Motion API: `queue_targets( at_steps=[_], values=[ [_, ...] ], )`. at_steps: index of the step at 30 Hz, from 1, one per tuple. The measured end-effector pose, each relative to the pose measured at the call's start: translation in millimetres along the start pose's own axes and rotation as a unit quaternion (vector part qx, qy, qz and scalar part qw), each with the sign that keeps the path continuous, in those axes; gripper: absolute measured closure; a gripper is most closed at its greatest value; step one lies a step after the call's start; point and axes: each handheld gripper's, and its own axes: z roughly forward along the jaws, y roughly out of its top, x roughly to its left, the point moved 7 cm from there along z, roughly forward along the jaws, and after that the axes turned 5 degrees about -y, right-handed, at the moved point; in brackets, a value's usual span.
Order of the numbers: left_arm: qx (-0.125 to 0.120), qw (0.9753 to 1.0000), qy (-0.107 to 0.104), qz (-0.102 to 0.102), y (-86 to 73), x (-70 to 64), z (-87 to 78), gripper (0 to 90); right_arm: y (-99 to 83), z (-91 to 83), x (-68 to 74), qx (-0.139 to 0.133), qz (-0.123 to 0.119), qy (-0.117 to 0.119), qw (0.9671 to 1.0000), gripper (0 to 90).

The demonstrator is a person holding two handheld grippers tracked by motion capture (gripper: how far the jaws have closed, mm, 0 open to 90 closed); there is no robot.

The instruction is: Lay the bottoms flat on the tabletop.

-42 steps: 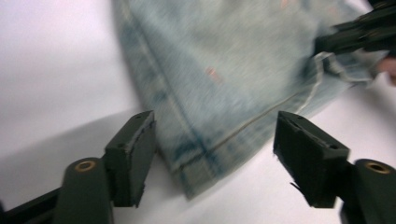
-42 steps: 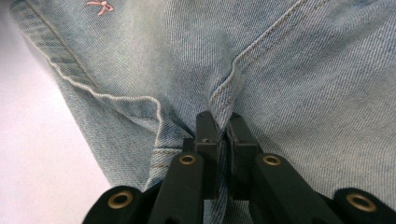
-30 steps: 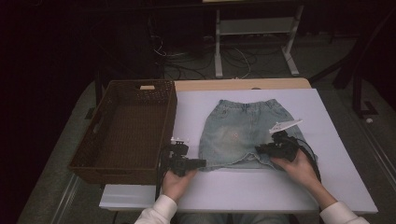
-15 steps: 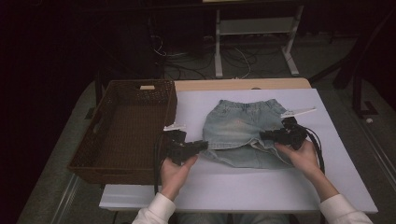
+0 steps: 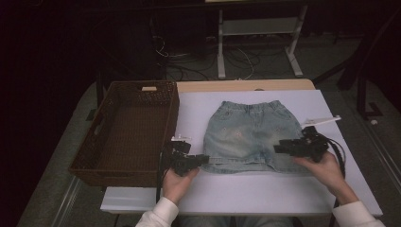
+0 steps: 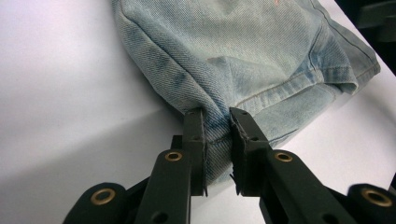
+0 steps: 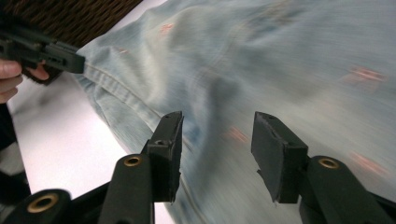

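Observation:
A pale blue denim skirt (image 5: pixel 250 132) lies flat on the white table (image 5: pixel 246 189), waistband at the far side. My left gripper (image 5: pixel 204 158) is at its near left corner. In the left gripper view the left gripper (image 6: pixel 216 122) is shut on a fold of the skirt's hem (image 6: pixel 243 51). My right gripper (image 5: pixel 276 148) is over the skirt's near right part. In the right gripper view the right gripper (image 7: pixel 219 126) stands open, with the denim (image 7: pixel 280 60) blurred beyond the jaws and nothing between them. The left gripper (image 7: pixel 70 58) shows at the upper left there.
A brown wicker basket (image 5: pixel 94 161) stands at the table's left, close to my left hand. A small white tag or strip (image 5: pixel 321 120) lies right of the skirt. Cables and a white stand's legs (image 5: pixel 255 52) are on the dark floor beyond.
Both grippers have moved back toward the near edge since half a second ago. The skirt's hem now lies lower and flatter on the table.

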Motion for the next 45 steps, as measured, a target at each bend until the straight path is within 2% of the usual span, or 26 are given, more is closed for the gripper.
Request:
queue_targets(
  at_steps=[4,9,12,15,18,25,29,31,33,35,39,42,45],
  values=[
    [0.000,1.0000,-0.003,0.001,0.6,0.0,-0.5,77.0,-16.3,-25.8,-15.9,-0.012,0.022,-0.037,0.9990,48.5],
    [-0.001,1.0000,-0.004,-0.001,0.1,0.1,-0.4,76.8,-36.1,-49.8,-38.0,-0.018,0.053,-0.081,0.9951,46.3],
    [0.001,1.0000,-0.003,-0.001,-1.0,0.3,0.3,76.7,-49.3,-63.5,-47.7,-0.028,0.078,-0.091,0.9924,46.2],
    [0.002,1.0000,-0.003,0.000,-1.5,0.5,0.7,76.6,-62.1,-71.7,-53.9,-0.025,0.093,-0.105,0.9898,45.9],
    [0.003,1.0000,-0.003,0.000,-1.9,0.0,0.8,76.6,-72.2,-76.4,-58.3,-0.022,0.106,-0.110,0.9880,45.4],
    [0.005,1.0000,-0.004,-0.003,-3.0,0.8,1.4,76.5,-92.7,-74.9,-67.9,-0.002,0.143,-0.106,0.9840,45.0],
    [0.006,1.0000,-0.005,-0.004,-3.1,0.6,2.2,76.5,-93.6,-65.0,-69.8,0.002,0.146,-0.079,0.9861,46.3],
    [0.005,1.0000,-0.004,-0.002,-2.8,0.3,2.2,76.5,-93.5,-58.4,-71.4,0.010,0.146,-0.070,0.9868,52.1],
    [0.003,1.0000,-0.003,-0.002,-1.4,-0.5,2.4,76.5,-90.7,-52.2,-70.0,0.016,0.142,-0.050,0.9884,62.9],
    [-0.002,1.0000,-0.001,0.000,0.9,-1.1,1.2,76.7,-86.2,-50.5,-67.5,0.021,0.125,-0.046,0.9908,77.5],
    [-0.024,0.9996,0.008,0.009,10.7,-3.6,-7.3,77.0,-71.1,-59.3,-64.3,-0.002,0.121,-0.037,0.9919,81.5],
    [-0.037,0.9992,0.010,0.015,16.3,-9.5,-14.4,77.2,-57.6,-71.7,-66.8,-0.039,0.137,-0.023,0.9896,81.7],
    [-0.039,0.9986,0.024,0.025,17.1,-13.1,-20.1,77.3,-52.8,-79.7,-71.2,-0.051,0.146,-0.023,0.9876,81.8]
  ],
)
